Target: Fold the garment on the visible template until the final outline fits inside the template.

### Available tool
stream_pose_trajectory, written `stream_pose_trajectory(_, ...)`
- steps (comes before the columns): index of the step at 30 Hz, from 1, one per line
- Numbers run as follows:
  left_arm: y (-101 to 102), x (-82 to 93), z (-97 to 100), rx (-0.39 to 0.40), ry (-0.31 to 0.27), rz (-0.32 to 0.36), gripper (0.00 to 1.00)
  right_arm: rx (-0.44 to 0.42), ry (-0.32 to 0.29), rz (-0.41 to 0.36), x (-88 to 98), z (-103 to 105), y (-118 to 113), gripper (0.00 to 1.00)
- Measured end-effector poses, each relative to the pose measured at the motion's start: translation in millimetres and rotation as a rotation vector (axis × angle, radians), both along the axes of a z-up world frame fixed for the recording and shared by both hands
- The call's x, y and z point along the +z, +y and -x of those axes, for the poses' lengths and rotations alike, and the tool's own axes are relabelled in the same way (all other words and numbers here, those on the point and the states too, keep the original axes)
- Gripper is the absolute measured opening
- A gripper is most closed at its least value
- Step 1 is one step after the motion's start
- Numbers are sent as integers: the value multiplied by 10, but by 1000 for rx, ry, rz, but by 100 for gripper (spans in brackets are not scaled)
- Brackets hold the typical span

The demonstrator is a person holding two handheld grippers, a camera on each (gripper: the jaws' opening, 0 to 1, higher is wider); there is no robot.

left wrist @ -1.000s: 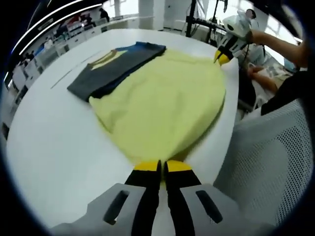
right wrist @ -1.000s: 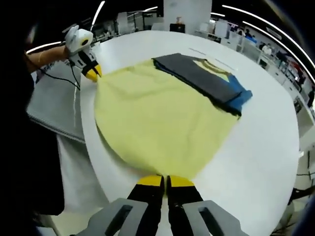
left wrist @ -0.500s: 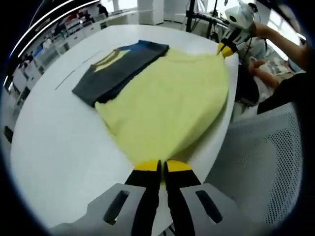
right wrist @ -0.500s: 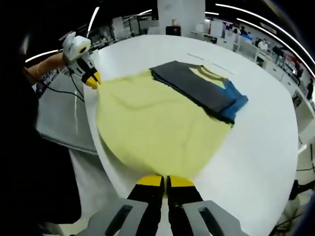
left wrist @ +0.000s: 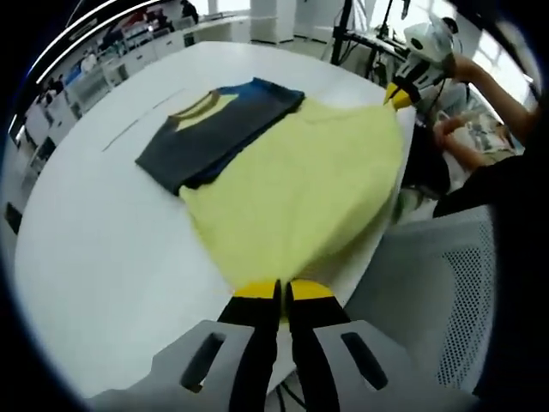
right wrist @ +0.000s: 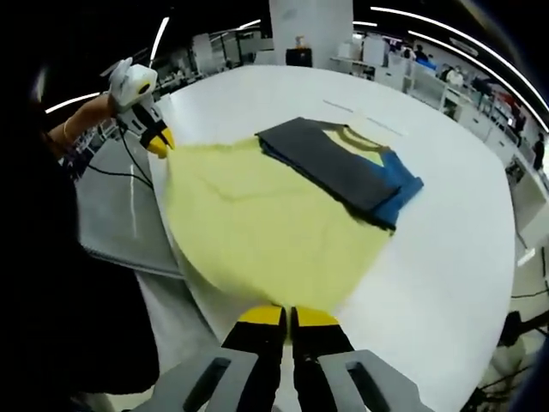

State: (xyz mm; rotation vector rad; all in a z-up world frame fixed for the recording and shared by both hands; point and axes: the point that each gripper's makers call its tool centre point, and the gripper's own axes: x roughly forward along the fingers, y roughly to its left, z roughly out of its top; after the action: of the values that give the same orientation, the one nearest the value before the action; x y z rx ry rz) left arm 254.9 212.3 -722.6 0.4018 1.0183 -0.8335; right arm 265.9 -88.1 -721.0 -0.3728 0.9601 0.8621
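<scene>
Now both grippers, left gripper (left wrist: 281,292) and right gripper (right wrist: 288,316), are clenching the yellow hem (left wrist: 300,193); keep tension even, carrying it over the gray fold (left wrist: 210,133).

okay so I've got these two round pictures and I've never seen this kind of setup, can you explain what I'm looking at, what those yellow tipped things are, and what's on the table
A person holds a hand tool in each hand, each with a two-jaw clamp and its own fisheye camera. One picture looks along the left gripper, the other along the right gripper; each tool also appears in the other's picture. A round white table carries a yellow shirt with dark gray and blue parts folded at its far end. Both clamps are shut on the shirt's near edge, one at each corner.
</scene>
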Motion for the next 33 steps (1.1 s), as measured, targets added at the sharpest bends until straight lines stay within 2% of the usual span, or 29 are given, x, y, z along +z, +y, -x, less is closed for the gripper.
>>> stream_pose_trajectory(6,8,100,31,6,7,5,0,6,4,8,93,28,8,0)
stream_pose_trajectory(10,26,136,20,9,-11,-7,0,18,-3,11,176,31,30,0)
stream_pose_trajectory(17,39,212,110,25,32,7,0,53,-2,24,285,52,40,0)
stream_pose_trajectory(24,55,319,165,19,46,8,0,76,0,32,352,80,57,0)
stream_pose_trajectory(33,62,410,-58,14,-13,8,0,50,-61,44,413,-130,23,0)
